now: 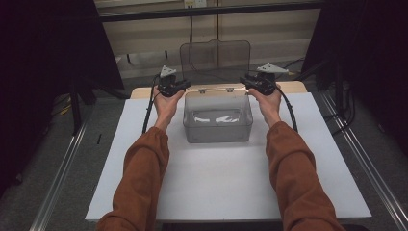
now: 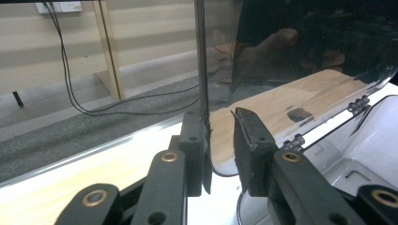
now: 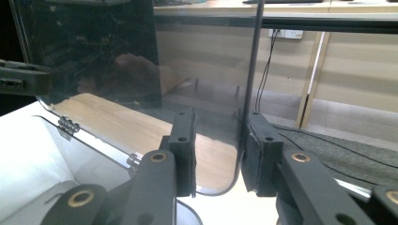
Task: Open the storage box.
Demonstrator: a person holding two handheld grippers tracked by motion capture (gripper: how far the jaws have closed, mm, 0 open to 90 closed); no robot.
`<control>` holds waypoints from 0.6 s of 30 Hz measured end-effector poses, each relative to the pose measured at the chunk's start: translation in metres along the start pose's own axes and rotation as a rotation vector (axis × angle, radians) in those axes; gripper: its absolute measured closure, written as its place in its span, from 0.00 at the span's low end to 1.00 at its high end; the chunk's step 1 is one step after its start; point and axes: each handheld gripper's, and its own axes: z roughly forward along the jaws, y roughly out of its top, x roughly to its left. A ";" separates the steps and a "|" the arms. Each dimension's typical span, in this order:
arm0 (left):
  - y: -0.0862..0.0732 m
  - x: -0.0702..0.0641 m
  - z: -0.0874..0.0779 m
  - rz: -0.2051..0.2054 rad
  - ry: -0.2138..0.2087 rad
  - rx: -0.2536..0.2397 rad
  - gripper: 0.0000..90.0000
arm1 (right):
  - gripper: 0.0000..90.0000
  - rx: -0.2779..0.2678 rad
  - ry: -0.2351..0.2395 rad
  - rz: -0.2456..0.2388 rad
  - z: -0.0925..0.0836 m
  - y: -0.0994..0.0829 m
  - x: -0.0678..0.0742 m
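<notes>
**A:** Dark curtains are seen on both sides of the high view, with a pale wall and hanging cables at the far end. What is laid out below?

**B:** A white table (image 1: 226,183) is shown, and a clear plastic box (image 1: 217,126) is set on its far half, midway between left and right. Its lid (image 1: 215,57) is stood upright from the far rim. The left gripper (image 1: 184,86) is held at the box's far left corner and the right gripper (image 1: 246,83) at its far right corner, each at a lower side edge of the lid. Rust-coloured sleeves are seen coming in from the near edge.

**A:** And from the left gripper view?

**B:** The lid's side edge (image 2: 202,70) is seen rising between the two black jaws. It is touched by the left-hand pad, while a gap is left before the right-hand one. Small hinges (image 2: 358,104) are visible along the box's rim to the right, and grey floor and a black cable lie beyond. The jaws are read as closed on the lid, as far as that gripper closes.

**A:** The right gripper view?

**B:** The lid's rounded lower corner (image 3: 220,185) is seen between the jaws, its edge lying against the right-hand pad. Whether the lid is truly pinched there cannot be told. The left gripper (image 3: 21,79) is glimpsed through the plastic at the far left.
</notes>
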 end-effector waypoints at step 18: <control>0.004 0.004 0.007 -0.075 0.004 0.044 0.81 | 0.76 0.060 -0.003 0.098 0.009 0.005 -0.005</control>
